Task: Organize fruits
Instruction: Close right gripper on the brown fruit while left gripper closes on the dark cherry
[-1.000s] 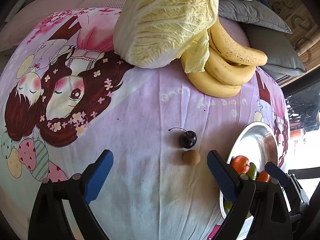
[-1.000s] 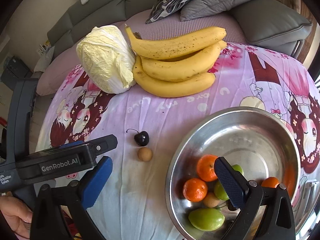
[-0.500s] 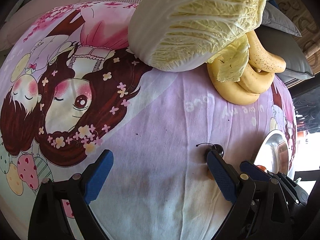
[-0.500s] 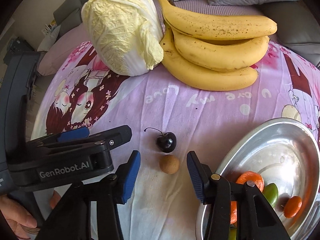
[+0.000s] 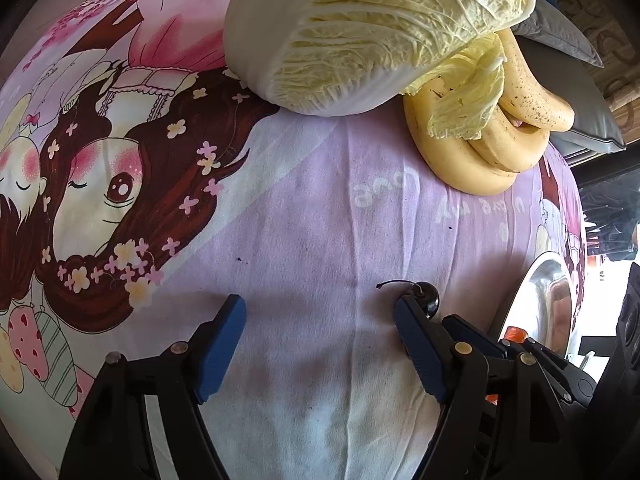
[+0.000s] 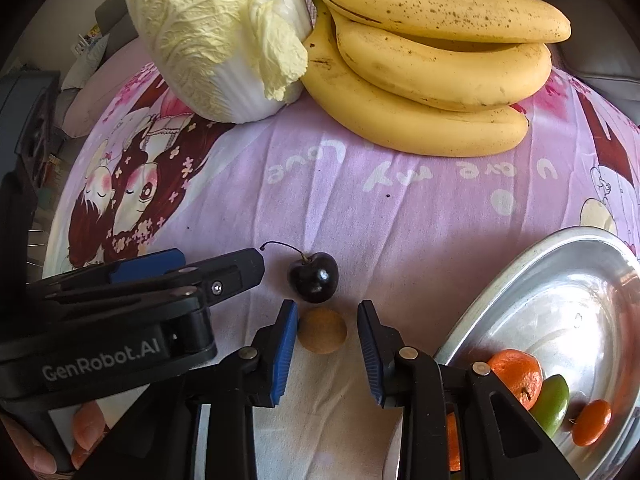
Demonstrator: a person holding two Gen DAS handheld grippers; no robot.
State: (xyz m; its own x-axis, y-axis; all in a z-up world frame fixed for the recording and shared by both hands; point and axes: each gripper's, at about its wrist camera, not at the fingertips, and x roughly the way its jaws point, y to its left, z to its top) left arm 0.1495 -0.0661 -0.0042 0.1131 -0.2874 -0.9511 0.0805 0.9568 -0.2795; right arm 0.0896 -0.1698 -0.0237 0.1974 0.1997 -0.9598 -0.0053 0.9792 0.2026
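Longan-like brown fruit (image 6: 322, 330) on the purple cartoon cloth (image 6: 400, 216), sitting between the blue pads of the right gripper (image 6: 327, 354); left pad touching or just short of its skin, right pad a little apart, so spread and not yet pinching. Dark cherry (image 6: 313, 277) with a curled stem just beyond that fruit, nearly touching it. Steel bowl (image 6: 520, 280) to the right, near the right finger, holding two oranges (image 6: 516, 372), a smaller orange fruit (image 6: 592, 422) and a green fruit (image 6: 554, 402). Bunch of bananas (image 6: 436, 80) at the far side of the cloth, pressed against a napa cabbage (image 6: 216, 36) on its left

Left gripper (image 5: 320, 344) hanging low over bare cloth, fingers spread wide with nothing between them; seen from the right wrist as a black body marked GenRobot.AI, just left of the cherry. From the left wrist, cherry (image 5: 426, 300) peeking out right behind the tip of the right-hand finger, bowl rim (image 5: 540, 280) at the far right, cabbage (image 5: 380, 28) and bananas (image 5: 492, 144) across the top. Brown fruit hidden in that view
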